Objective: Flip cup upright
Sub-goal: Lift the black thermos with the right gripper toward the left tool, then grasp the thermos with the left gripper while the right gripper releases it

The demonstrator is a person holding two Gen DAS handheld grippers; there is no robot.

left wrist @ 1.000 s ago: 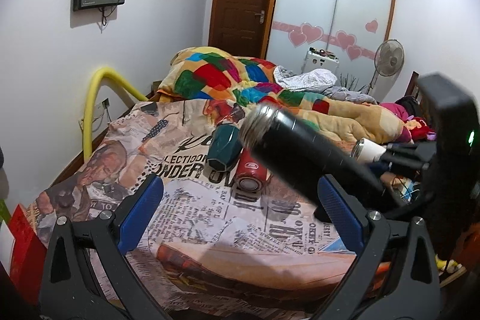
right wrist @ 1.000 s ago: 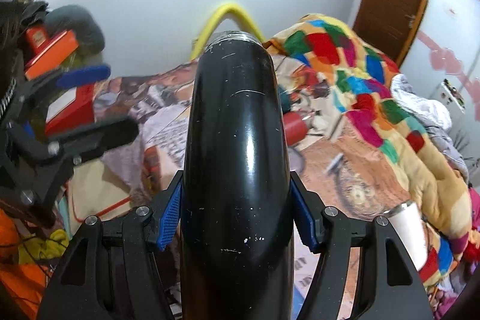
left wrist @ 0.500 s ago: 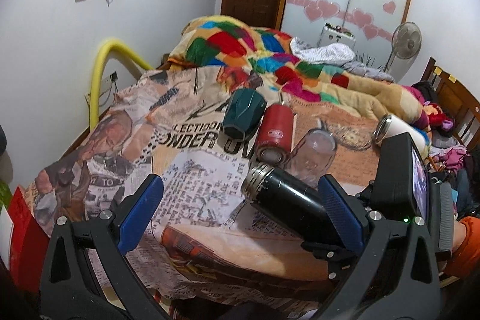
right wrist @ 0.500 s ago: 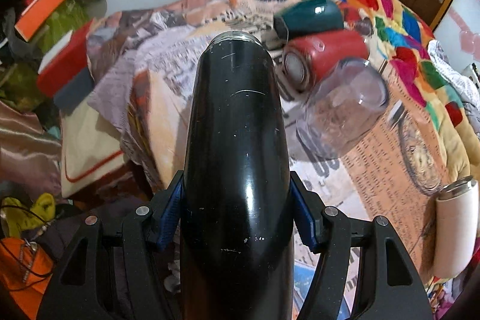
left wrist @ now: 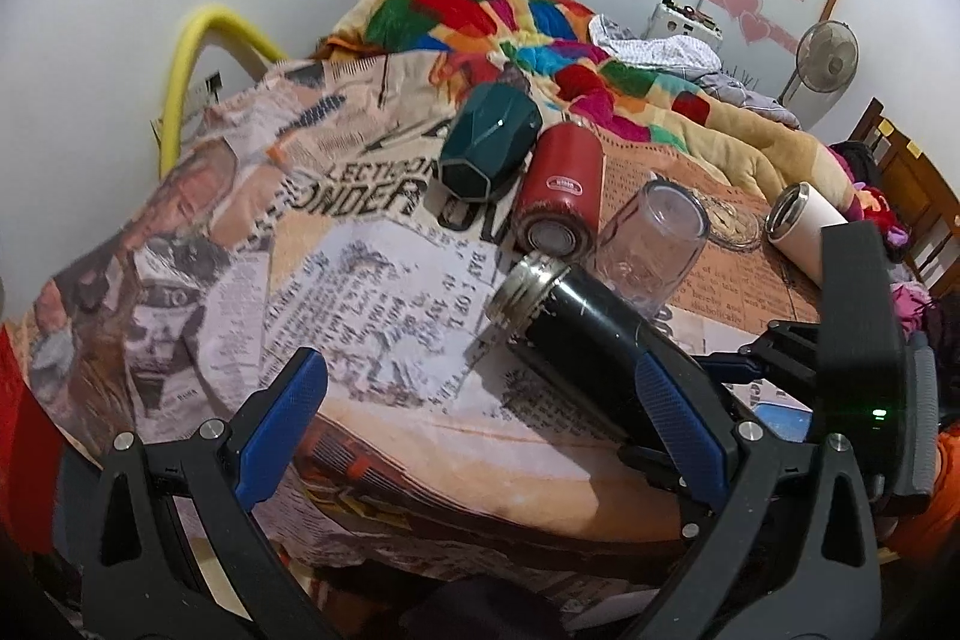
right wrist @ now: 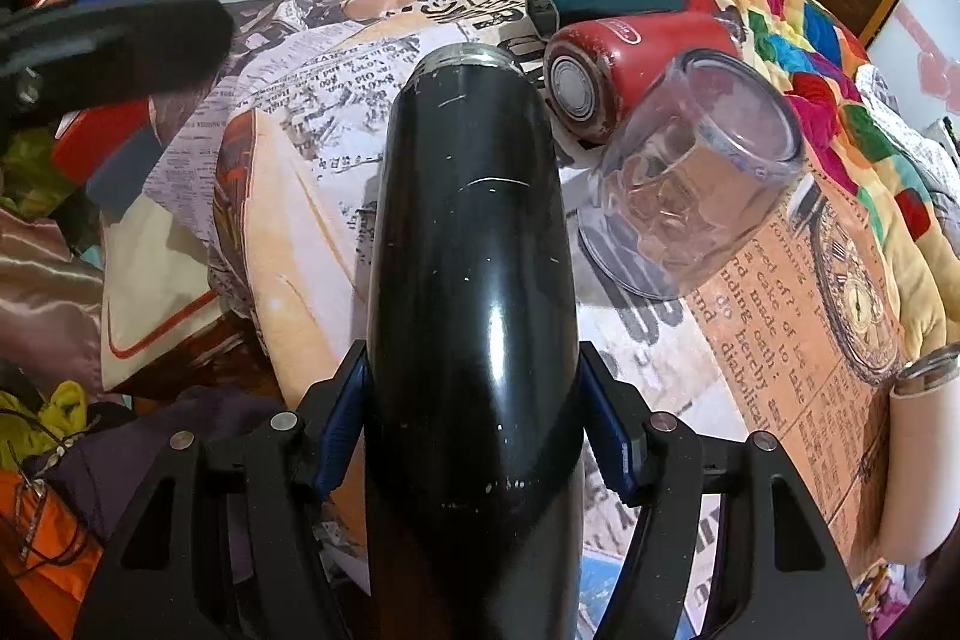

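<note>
Right wrist view: right tongs [right wrist: 474,436] pinch the black cup [right wrist: 474,250] lying tilted; left tongs [left wrist: 480,418] spread.

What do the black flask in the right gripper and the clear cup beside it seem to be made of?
Black flask: likely painted metal; glossy coat with scratches, bare steel threaded neck. Clear cup: transparent, glass or plastic, cannot tell which; the bedspread print shows through its walls.

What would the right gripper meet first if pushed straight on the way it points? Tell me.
The right gripper is shut on the black flask, whose steel mouth leads. Straight on, it would probably meet the newspaper-print bedspread first, just left of the red cup; depth is unclear.
</note>
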